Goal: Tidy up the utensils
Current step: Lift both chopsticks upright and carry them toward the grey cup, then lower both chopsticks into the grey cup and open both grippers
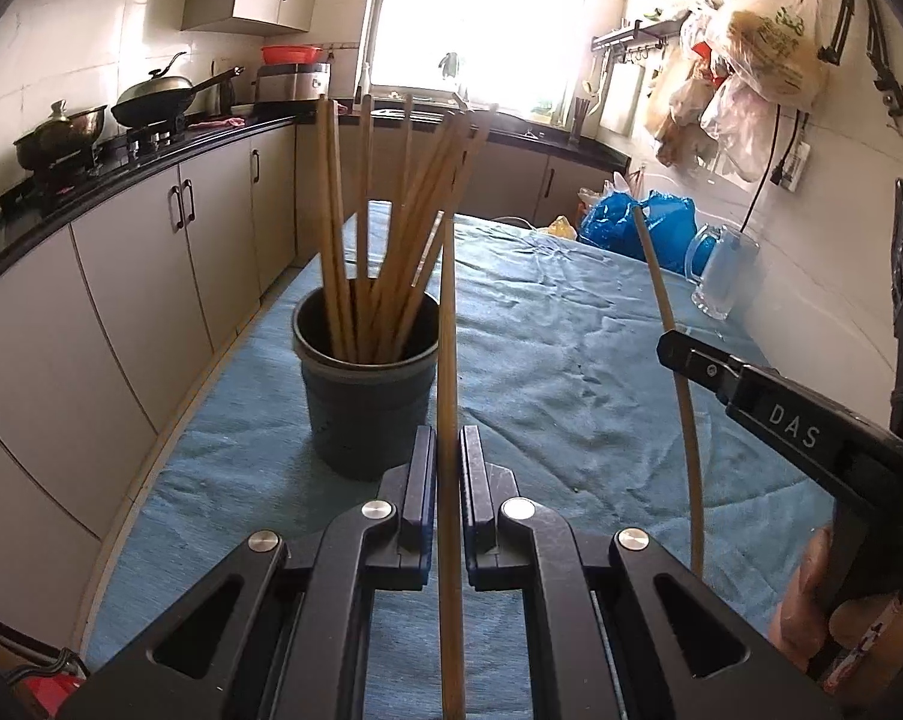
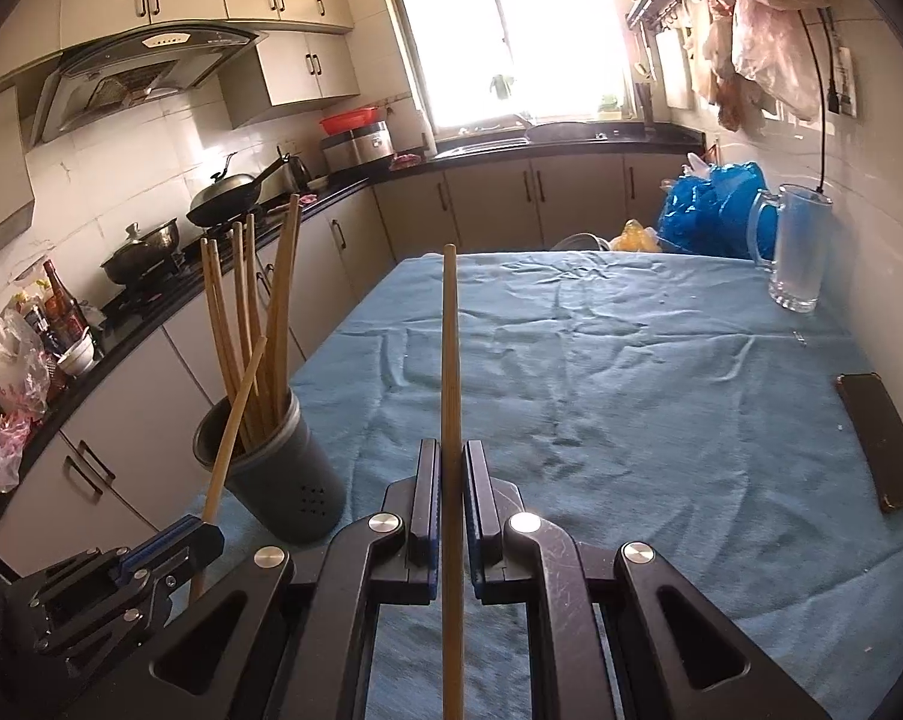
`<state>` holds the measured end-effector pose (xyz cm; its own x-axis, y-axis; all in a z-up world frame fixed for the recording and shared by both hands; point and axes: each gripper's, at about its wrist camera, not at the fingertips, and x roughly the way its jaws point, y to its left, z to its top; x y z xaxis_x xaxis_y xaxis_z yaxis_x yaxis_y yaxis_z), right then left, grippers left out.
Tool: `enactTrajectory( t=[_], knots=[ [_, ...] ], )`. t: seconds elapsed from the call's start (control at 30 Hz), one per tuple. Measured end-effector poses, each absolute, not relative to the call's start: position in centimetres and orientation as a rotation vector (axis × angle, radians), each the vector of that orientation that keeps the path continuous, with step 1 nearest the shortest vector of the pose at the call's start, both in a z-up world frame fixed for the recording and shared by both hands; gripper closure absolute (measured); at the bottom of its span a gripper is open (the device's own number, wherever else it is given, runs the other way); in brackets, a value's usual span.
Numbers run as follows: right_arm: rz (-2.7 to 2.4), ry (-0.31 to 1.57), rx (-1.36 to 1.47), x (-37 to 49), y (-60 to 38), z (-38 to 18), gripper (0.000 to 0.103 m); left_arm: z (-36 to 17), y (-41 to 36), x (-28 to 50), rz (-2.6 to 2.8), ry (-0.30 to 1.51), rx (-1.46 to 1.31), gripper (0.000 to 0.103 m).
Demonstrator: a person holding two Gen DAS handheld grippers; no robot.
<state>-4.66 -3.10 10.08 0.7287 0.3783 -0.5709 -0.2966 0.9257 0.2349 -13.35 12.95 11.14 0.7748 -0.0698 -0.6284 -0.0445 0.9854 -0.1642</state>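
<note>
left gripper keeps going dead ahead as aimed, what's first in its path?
Probably the dark chopstick holder, just left of the line of the left gripper and its clamped chopstick. If it clears that, the blue tablecloth. Depth is unclear.

A glass mug (image 2: pixel 794 252) and a dark phone (image 2: pixel 883 441) are being borne by the blue cloth (image 2: pixel 601 360); blue bags (image 2: pixel 715 210) are being kept behind.

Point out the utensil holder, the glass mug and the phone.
utensil holder (image 1: pixel 364 414): left wrist view, front wall of the dark cup.
glass mug (image 2: pixel 799 252): right wrist view, middle of the glass body.
phone (image 2: pixel 880 441): right wrist view, centre of its dark face.
</note>
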Motion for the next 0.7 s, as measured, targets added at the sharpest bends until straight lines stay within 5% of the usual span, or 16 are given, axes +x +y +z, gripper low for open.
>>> enactTrajectory(
  t=[0.7],
  knots=[
    [0.43, 0.655, 0.18, -3.3, -1.9, 10.5, 0.095, 12.5, 13.9, -13.5, -0.009, 0.645, -0.189, 0.096]
  ],
)
